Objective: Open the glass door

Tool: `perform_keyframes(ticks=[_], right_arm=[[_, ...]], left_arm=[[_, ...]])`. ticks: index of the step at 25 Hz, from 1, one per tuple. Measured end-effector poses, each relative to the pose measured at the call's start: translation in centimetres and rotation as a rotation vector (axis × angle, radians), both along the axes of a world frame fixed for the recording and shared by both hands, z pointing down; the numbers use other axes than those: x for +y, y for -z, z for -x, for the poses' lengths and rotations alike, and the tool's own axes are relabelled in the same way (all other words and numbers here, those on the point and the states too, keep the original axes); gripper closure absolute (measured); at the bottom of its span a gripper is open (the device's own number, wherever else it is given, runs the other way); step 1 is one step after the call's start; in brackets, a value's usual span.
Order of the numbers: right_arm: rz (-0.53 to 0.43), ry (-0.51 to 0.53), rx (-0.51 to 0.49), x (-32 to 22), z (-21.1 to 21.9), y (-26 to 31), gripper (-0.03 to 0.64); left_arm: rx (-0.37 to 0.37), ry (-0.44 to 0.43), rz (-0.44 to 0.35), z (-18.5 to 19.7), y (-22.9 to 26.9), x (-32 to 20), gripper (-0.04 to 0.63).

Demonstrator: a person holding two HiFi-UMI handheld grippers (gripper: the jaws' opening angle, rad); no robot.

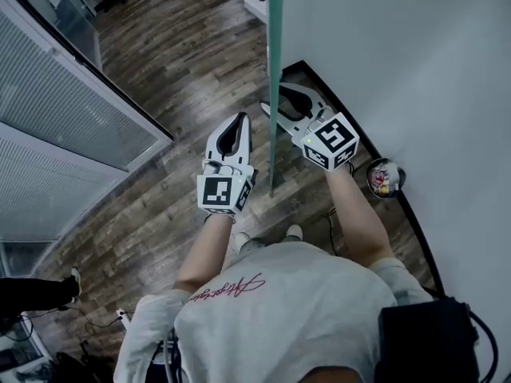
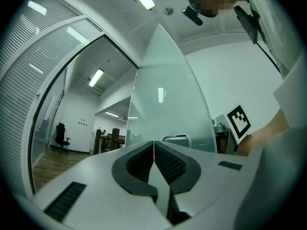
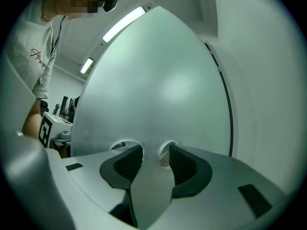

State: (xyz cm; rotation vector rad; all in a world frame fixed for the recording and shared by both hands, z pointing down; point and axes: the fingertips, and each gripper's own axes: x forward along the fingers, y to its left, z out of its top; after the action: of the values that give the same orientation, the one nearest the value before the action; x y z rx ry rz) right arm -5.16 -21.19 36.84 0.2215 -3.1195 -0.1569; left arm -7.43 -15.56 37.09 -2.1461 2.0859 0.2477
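Note:
The glass door (image 1: 274,70) appears edge-on in the head view as a thin green strip running down between my two grippers. My left gripper (image 1: 239,120) is on the door's left side, jaws shut with nothing in them. In the left gripper view the left gripper (image 2: 154,146) points along the frosted panel (image 2: 168,99). My right gripper (image 1: 279,96) is at the door's right side, close to the panel, and stands open. In the right gripper view the right gripper (image 3: 156,158) faces the frosted door (image 3: 158,90), which fills the picture. Nothing is gripped between its fingers (image 3: 184,164).
A white wall (image 1: 415,54) with a black floor strip (image 1: 415,230) lies close on the right. A glass partition with blinds (image 1: 72,110) lies to the left. A small round container (image 1: 385,178) is near my right forearm. An office chair (image 2: 60,137) and desks (image 2: 112,140) stand beyond the doorway.

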Motion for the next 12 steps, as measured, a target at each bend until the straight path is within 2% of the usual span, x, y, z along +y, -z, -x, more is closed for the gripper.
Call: perform_keyframes(ticks=[5, 7, 9, 10, 12], right_arm=[[-0.006, 0.039, 0.001, -1.9, -4.3, -0.2, 0.437], [0.007, 0.148, -0.014, -2.3, -6.2, -0.3, 0.443], [0.059, 0.281, -0.031, -3.0, -9.0, -0.3, 0.446], [0.078, 0.307, -0.033, -3.7, -10.6, -0.1, 0.446], [0.053, 0.25, -0.025, -5.9, -13.8, 0.4, 0.45]], left_arm=[[-0.013, -0.085, -0.005, -4.4, 0.0, -2.4, 0.578], [-0.016, -0.113, -0.008, -5.8, 0.3, -3.1, 0.578], [-0.022, -0.137, -0.008, -7.2, 0.6, -3.5, 0.578], [-0.027, -0.147, -0.008, -7.9, 0.8, -3.8, 0.578], [-0.027, -0.161, -0.013, -9.0, 0.7, -4.5, 0.578]])
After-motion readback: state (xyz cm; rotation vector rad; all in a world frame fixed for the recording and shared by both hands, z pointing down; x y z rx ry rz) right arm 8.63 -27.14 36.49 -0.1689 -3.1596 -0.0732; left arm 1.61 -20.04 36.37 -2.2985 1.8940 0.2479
